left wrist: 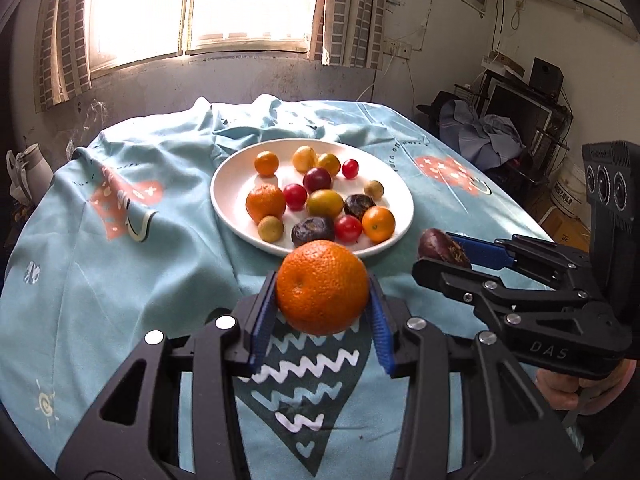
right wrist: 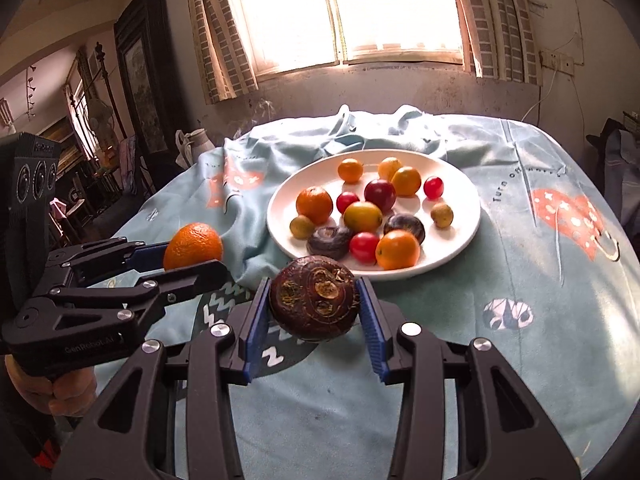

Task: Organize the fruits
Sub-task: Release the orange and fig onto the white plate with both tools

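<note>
white plate (left wrist: pixel 224 200), light-blue tablecloth (left wrist: pixel 120 280) with coral patches, orange mandarin (left wrist: pixel 322 286), blue-padded claws

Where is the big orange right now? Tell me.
The big orange is clamped in the left tongs, held just short of the white plate, near its front rim.

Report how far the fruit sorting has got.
Done, apparently: many small fruits already lie on the white plate. In hand: the left gripper clamps an orange, the right gripper a dark brown water chestnut, both short of the plate. Left: setting these two down.
</note>
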